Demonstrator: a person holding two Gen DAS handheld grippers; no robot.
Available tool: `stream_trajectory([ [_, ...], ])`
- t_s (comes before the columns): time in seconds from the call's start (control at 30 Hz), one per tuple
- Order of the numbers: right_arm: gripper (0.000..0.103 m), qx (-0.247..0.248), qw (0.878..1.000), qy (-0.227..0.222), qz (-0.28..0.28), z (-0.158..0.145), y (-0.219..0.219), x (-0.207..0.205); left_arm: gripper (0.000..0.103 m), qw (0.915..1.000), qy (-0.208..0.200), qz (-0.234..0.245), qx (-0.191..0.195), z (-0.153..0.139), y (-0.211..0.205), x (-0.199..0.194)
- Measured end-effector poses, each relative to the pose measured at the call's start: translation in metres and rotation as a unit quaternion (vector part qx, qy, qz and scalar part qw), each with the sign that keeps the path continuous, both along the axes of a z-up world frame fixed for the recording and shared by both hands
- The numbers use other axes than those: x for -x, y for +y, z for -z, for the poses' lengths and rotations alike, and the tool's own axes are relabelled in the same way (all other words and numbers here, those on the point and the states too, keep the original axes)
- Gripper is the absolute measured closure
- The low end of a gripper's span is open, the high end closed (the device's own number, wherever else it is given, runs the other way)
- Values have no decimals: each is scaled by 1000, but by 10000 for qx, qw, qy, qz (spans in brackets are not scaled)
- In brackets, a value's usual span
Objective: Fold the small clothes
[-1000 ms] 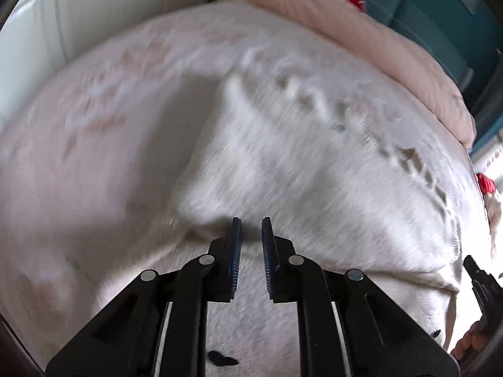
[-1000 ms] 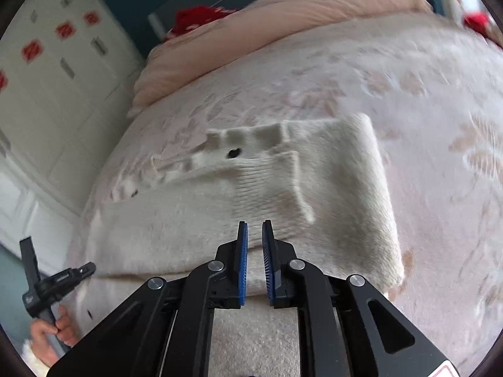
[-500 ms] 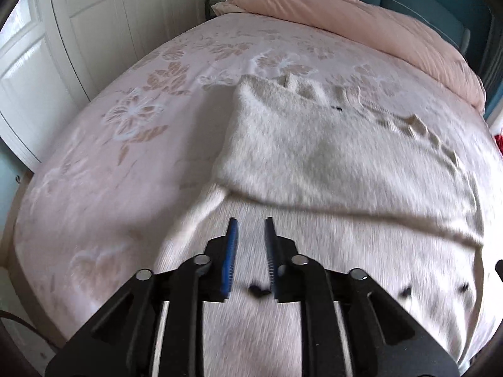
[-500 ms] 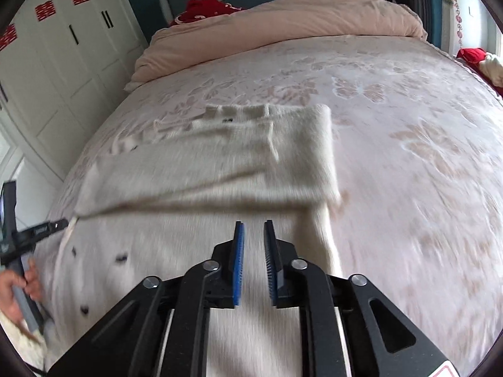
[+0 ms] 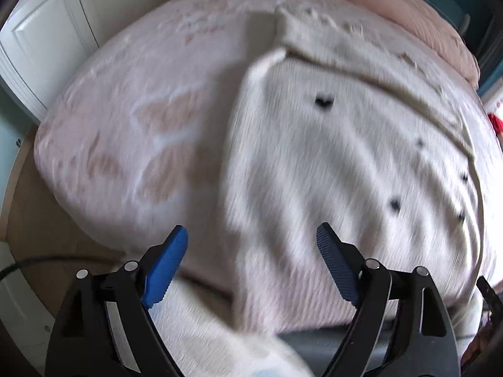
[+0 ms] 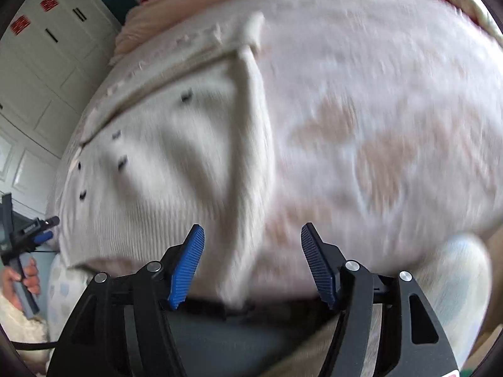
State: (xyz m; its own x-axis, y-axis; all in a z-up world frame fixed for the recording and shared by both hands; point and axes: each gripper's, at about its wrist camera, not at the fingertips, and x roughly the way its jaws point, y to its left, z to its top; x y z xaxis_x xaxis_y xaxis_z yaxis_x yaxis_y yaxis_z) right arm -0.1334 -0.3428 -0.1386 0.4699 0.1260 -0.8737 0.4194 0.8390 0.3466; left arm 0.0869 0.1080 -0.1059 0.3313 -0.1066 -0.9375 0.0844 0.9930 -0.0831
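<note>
A cream knit sweater with small dark spots [image 5: 345, 163] lies flat on the bed, its far part folded over toward me. It also shows in the right wrist view [image 6: 176, 169]. My left gripper [image 5: 251, 267] is open and empty above the sweater's near left edge. My right gripper [image 6: 251, 260] is open and empty above the sweater's near right edge. Both views are blurred by motion.
The bed has a pale pink floral sheet [image 5: 132, 132] and a pink duvet [image 5: 424, 19] bunched at the far end. White cupboard doors [image 6: 41, 72] stand on the left. My left hand and its gripper handle [image 6: 22, 251] show in the right wrist view.
Both grippers have opened from shut and pulled back toward the near edge of the bed. The sweater's folded-over part now lies farther from them.
</note>
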Motion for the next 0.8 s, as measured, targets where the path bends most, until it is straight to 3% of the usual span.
stream_trajectory([
  [0.17,40,-581,9983,12,-35,14,2,1,18,9987,322,63,378,24,-1,13],
  [0.23,39,-779,9969,12,-55,19,4,-4,13,9986,356,-7,379,30,-5,13],
  [0.33,39,-933,9956,0,-10,25,7,-9,14,9987,388,-55,334,30,-9,11],
  [0.4,69,-1027,9946,-139,-76,24,9,-11,32,9986,388,-107,354,27,-8,12],
  [0.43,93,-1127,9935,-156,-110,24,10,-12,39,9985,382,-83,379,24,-7,12],
  [0.5,93,-1218,9924,-190,-59,24,9,-12,84,9964,401,109,737,18,-8,11],
  [0.53,94,-1220,9920,-315,-44,20,9,-11,91,9956,432,131,827,15,-7,12],
  [0.57,95,-1199,9917,-472,-46,14,10,-9,95,9950,428,98,896,10,-5,12],
  [0.7,96,-1026,9894,-1023,38,-29,3,11,97,9927,202,253,1163,-22,-4,24],
  [0.8,96,-758,9912,-1087,-78,-55,1,30,98,9904,199,583,1235,-45,-6,42],
])
